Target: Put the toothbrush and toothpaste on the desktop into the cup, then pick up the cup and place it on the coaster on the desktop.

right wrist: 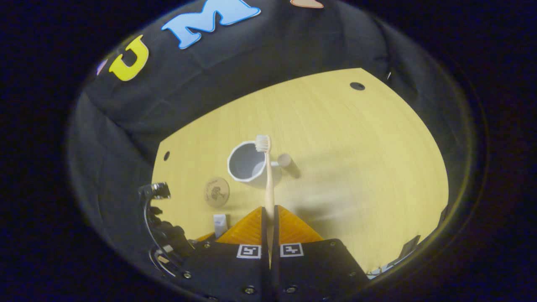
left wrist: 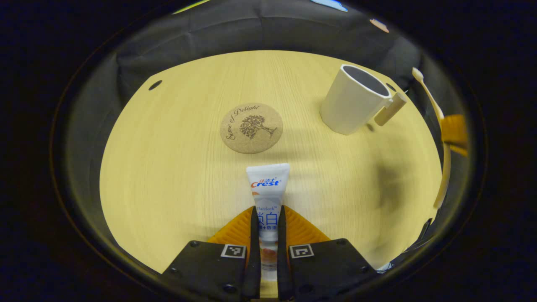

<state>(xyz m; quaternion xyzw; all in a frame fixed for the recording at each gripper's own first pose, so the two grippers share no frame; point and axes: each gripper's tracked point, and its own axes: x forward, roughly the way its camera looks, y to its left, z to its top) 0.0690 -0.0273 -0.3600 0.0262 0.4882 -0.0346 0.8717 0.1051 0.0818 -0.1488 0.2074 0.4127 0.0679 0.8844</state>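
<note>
Pale wood grain covers the desk (left wrist: 168, 176) on which the task's things stand. From the left gripper view, we see the left tool (left wrist: 266, 235) pressed narrowly together on a toothpaste tube (left wrist: 267, 197), both fingers against its sides. The tube is white with blue and orange print, and its flat crimped end points away from the camera, towards a round cork coaster (left wrist: 251, 128) lying flat just beyond. To the right of the coaster stands a white cup (left wrist: 354, 100), upright and open, its stub handle facing right. At the far right edge we see a cream toothbrush (left wrist: 440, 134), raised clear of the desk.

From the right gripper view, we see the right tool (right wrist: 269, 226) nearly closed, pinching the toothbrush (right wrist: 269, 184) by its handle. The bristled head lies over the cup (right wrist: 245, 167) rim; whether it touches, we cannot tell. The coaster (right wrist: 216, 192) sits left of the cup, and the toothpaste tube (right wrist: 220, 224) appears nearer, beside the left tool.
</note>
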